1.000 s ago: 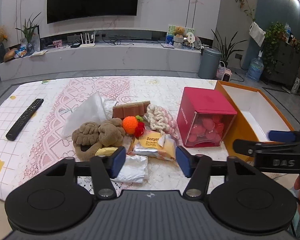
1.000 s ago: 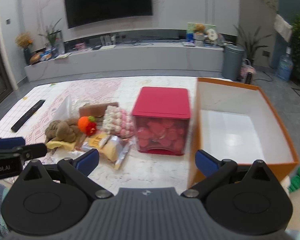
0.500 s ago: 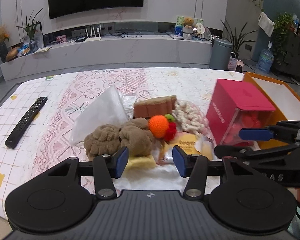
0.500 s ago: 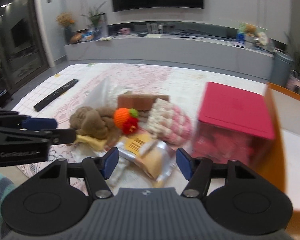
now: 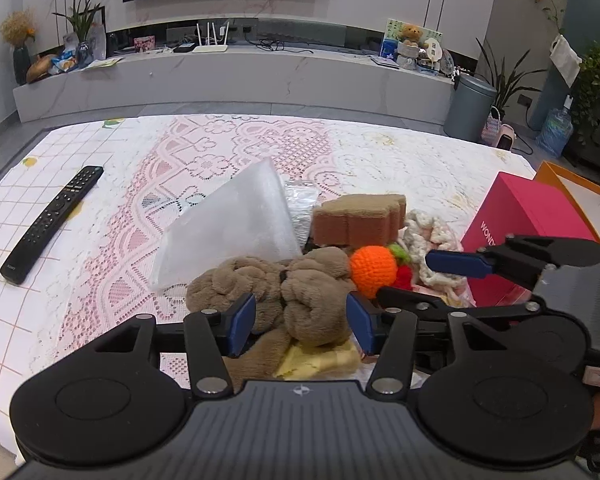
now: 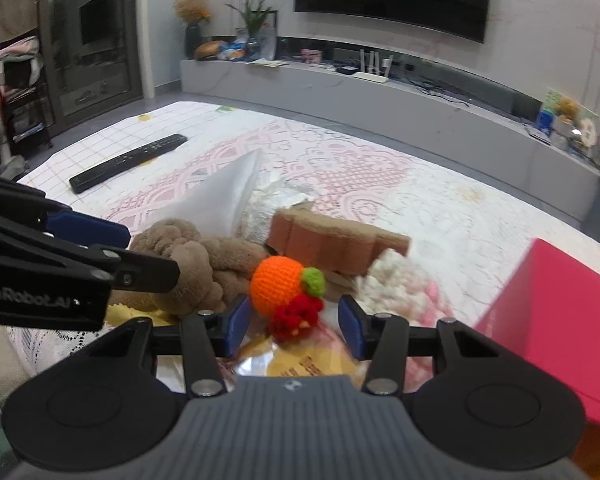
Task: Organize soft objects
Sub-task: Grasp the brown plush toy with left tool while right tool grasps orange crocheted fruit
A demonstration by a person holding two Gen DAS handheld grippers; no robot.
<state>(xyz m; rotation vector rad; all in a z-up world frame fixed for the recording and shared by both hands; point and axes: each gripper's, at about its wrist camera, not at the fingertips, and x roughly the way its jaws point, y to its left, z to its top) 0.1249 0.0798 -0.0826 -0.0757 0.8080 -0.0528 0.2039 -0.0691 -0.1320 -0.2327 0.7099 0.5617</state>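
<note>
1. Left wrist view: the remote (image 5: 52, 224) lies alone at 9 o'clock, well apart from the pile, likely because it is not soft.
2. Straight ahead, the left gripper (image 5: 300, 328) has its jaws spread either side of the brown plush (image 5: 284, 296), not yet pinching, seemingly lined up to grip it.
3. Right wrist view: the right gripper (image 6: 292, 326) is likewise released, bracketing the orange crochet ball (image 6: 278, 286).
4. At 3 o'clock sits the red box (image 5: 528, 216), with the orange box (image 5: 572, 184) just behind it, probably the destination.
</note>
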